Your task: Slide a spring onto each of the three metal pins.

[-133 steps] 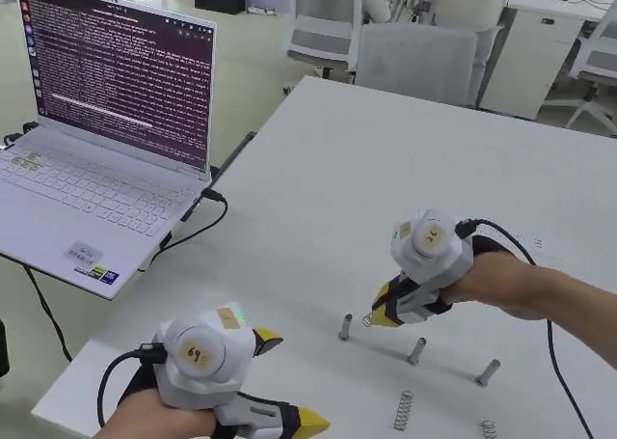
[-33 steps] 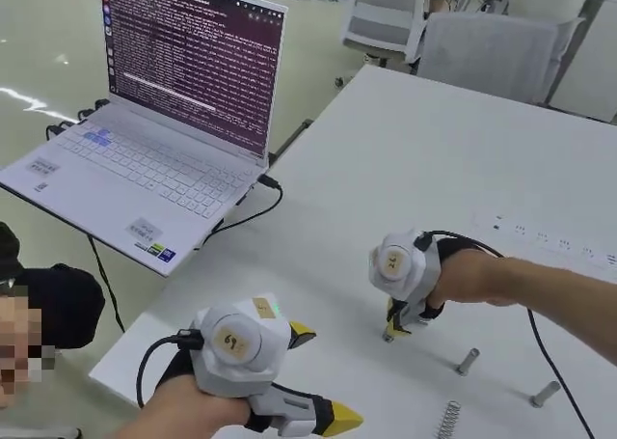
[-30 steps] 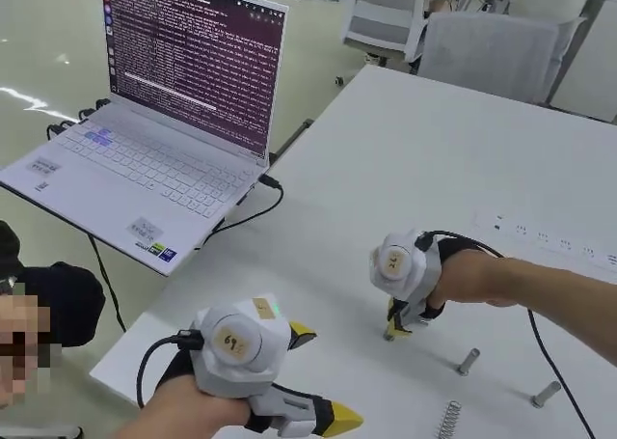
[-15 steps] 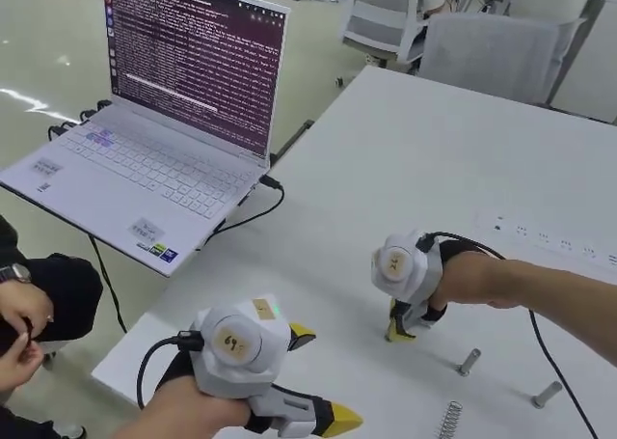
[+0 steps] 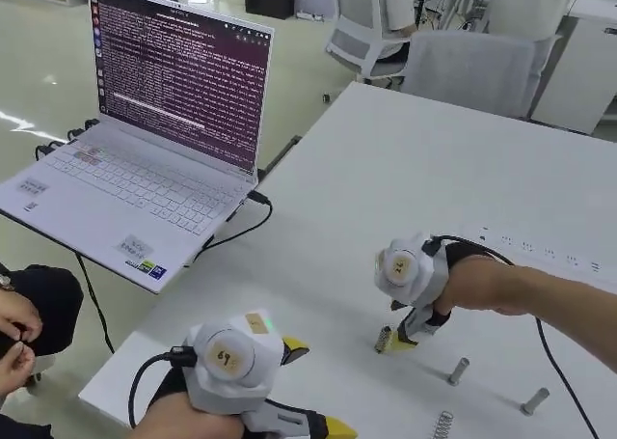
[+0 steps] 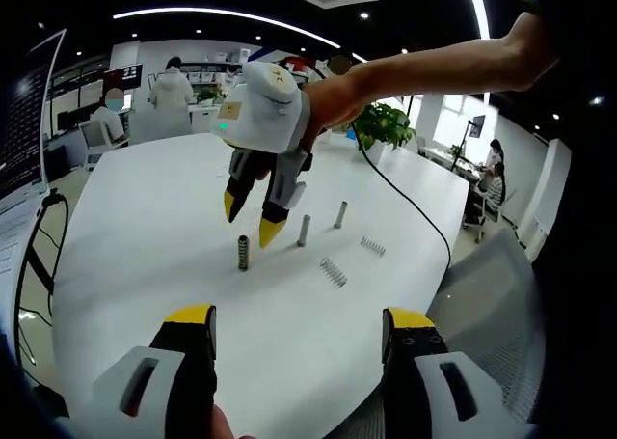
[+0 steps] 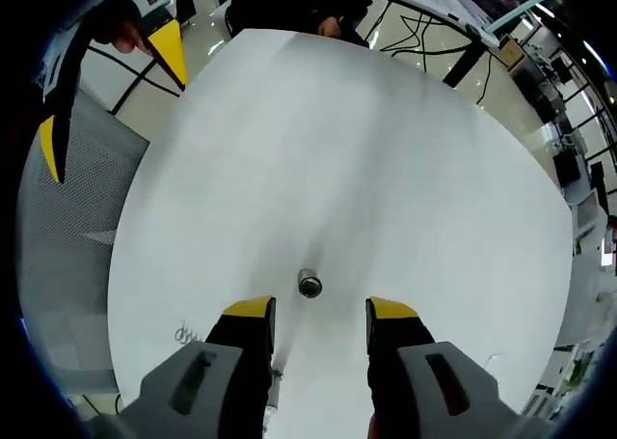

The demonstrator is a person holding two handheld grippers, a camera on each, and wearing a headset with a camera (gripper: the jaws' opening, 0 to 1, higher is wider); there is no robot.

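Note:
A short metal pin with a spring around it (image 5: 383, 340) stands upright on the white table (image 5: 405, 169). My right gripper (image 5: 397, 340) hovers just to its right, open, with nothing between its fingers. From above, in the right gripper view, the sprung pin (image 7: 309, 286) sits just ahead of the open right gripper (image 7: 320, 309). Two bare pins (image 5: 459, 370) (image 5: 531, 400) stand further right, and a loose spring (image 5: 442, 425) lies near the front edge. My left gripper (image 6: 301, 315) is open and empty at the front left, facing the right gripper (image 6: 251, 219) and the sprung pin (image 6: 242, 253).
An open laptop (image 5: 145, 140) with a cable sits off the table's left edge. Two loose springs (image 6: 333, 272) (image 6: 372, 247) lie beside the bare pins (image 6: 304, 230). Office chairs stand beyond the far edge. A person's hands show at the far left (image 5: 14, 328).
The right gripper has come off the pin and shifted slightly right, so the pin now shows with a spring on it. The left gripper has held still. The head camera has moved.

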